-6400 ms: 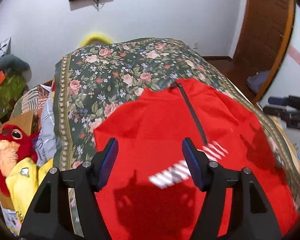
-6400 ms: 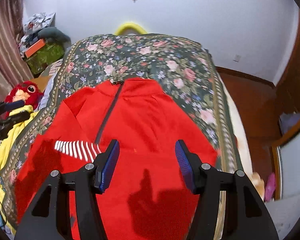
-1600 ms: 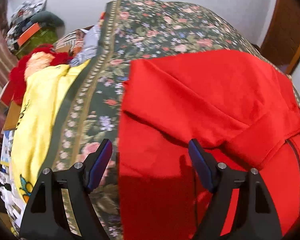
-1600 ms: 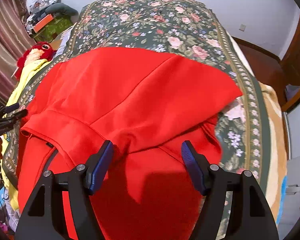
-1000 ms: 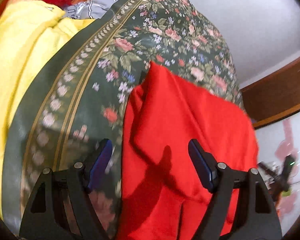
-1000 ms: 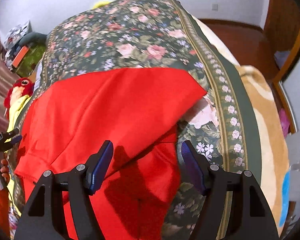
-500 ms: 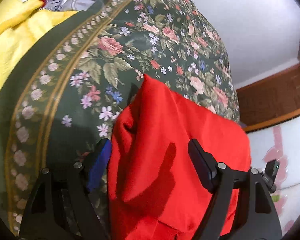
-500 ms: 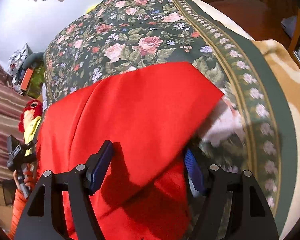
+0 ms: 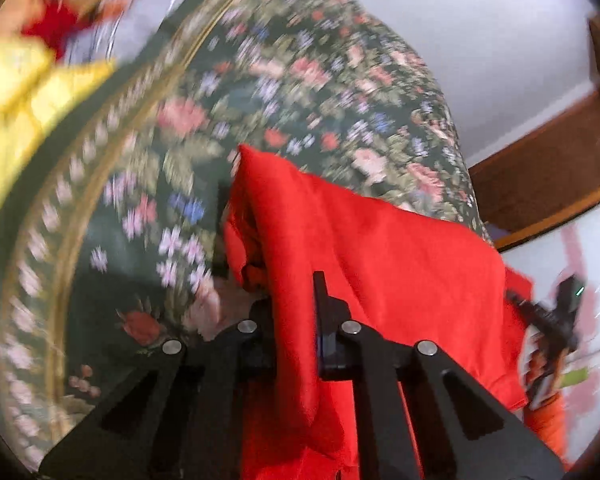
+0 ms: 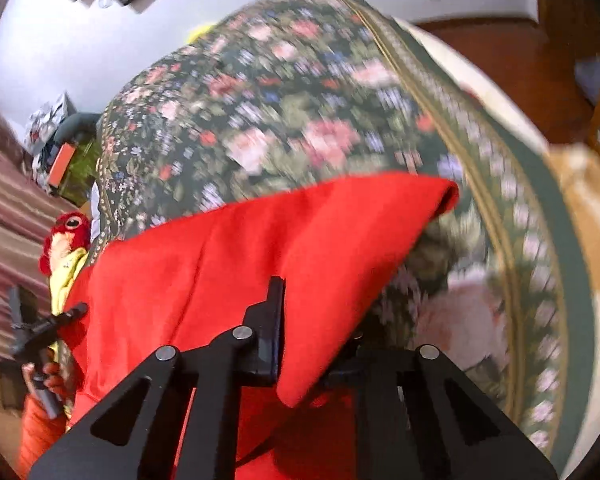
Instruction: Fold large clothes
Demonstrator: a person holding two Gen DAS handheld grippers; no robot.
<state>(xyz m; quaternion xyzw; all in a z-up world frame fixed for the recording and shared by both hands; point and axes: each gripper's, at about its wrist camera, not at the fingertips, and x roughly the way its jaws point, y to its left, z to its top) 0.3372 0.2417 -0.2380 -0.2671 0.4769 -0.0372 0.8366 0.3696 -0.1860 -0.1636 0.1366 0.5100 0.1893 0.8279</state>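
Observation:
A large red garment point(image 9: 380, 248) lies folded over on the floral bedspread point(image 9: 292, 92). My left gripper point(image 9: 294, 320) is shut on the garment's left edge, with red cloth pinched between the fingers. In the right wrist view the red garment point(image 10: 268, 248) spreads leftward from its far right corner. My right gripper point(image 10: 316, 328) is shut on the garment's right edge; the cloth drapes over and hides the right finger. Each view shows the other gripper at its edge, the right one in the left wrist view point(image 9: 556, 312) and the left one in the right wrist view point(image 10: 40, 328).
Yellow cloth point(image 9: 16, 92) and a red plush toy point(image 10: 66, 228) lie at the bed's left side. A wooden door point(image 9: 540, 184) and wooden floor point(image 10: 512, 48) are to the right. A striped curtain point(image 10: 4, 208) hangs on the left. The bedspread point(image 10: 292, 92) has a bordered edge near the right gripper.
Both grippers have closed on the red garment's side edges. Both views are blurred, and the cameras have moved closer to the cloth.

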